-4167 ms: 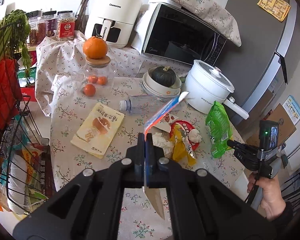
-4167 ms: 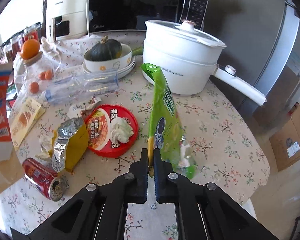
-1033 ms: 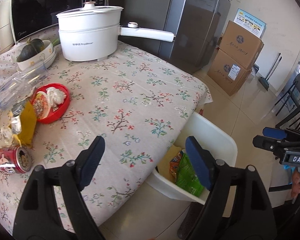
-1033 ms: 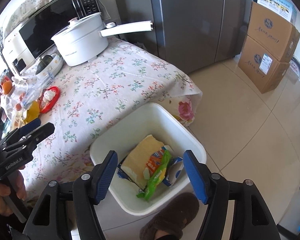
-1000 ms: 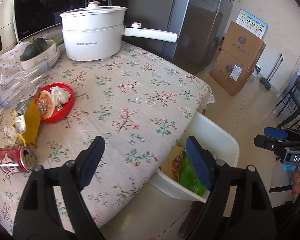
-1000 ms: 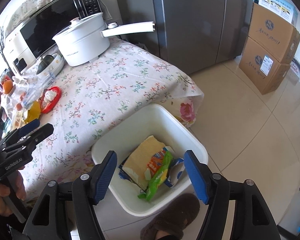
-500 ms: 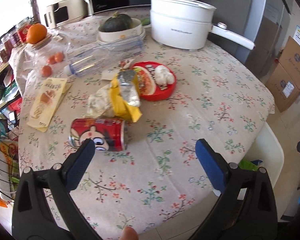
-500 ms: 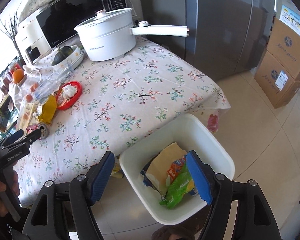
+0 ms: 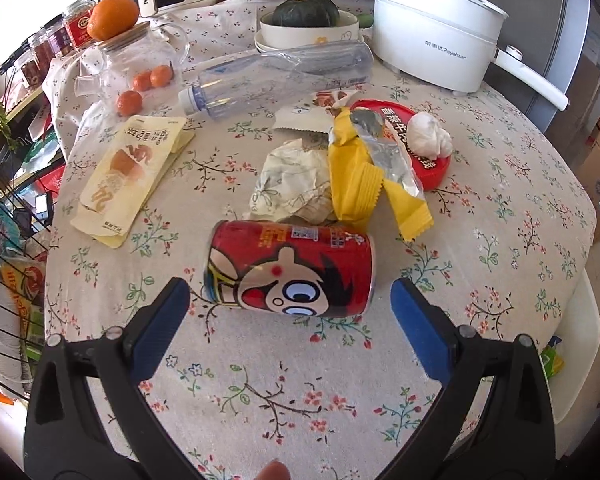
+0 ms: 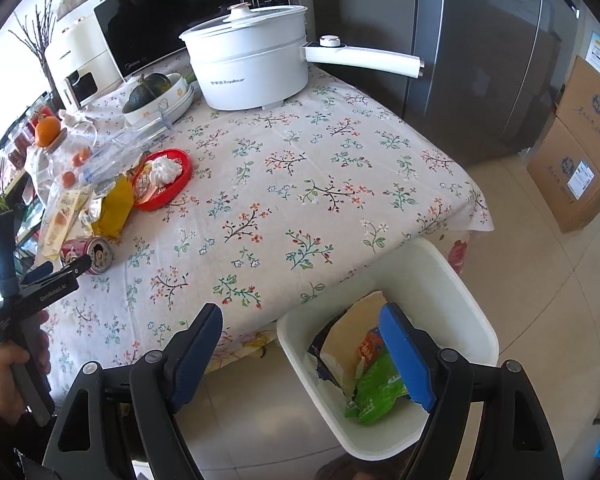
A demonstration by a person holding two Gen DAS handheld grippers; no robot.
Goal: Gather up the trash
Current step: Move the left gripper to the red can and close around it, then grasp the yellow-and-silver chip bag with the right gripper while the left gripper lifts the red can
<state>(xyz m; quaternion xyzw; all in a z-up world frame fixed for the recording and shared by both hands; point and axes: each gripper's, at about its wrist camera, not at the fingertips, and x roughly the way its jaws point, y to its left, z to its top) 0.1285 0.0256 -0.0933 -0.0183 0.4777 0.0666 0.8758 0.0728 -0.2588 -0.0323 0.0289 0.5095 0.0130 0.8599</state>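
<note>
**Left jaws spread around a fallen red can; right jaws empty above the bin**

The left gripper (image 9: 288,300) points steeply down at the flowered tablecloth (image 9: 500,208), its blue pads (image 9: 162,318) spread wide and gripping nothing. The red drink can (image 9: 290,268) lies on its side just beyond the fingertips, roughly centred on the gap between the jaws (cartoon face up), and neither pad touches it. Past the can, farther from the jaws, lie a crumpled pale wrapper (image 9: 292,178) and a yellow foil packet (image 9: 370,178) draped over it; beyond those sit a red noodle-cup lid (image 9: 432,160) carrying a wad of white tissue (image 9: 428,138), and a clear plastic bottle (image 9: 276,78) on its side. Off past the left jaw lies a flat cream snack pouch (image 9: 130,174).

The right gripper (image 10: 300,354) hangs off the table edge, jaws released and holding nothing. The white bin (image 10: 452,292) stands on the floor under its right jaw, with a green packet (image 10: 376,394) and tan cardboard (image 10: 352,332) inside.
</note>
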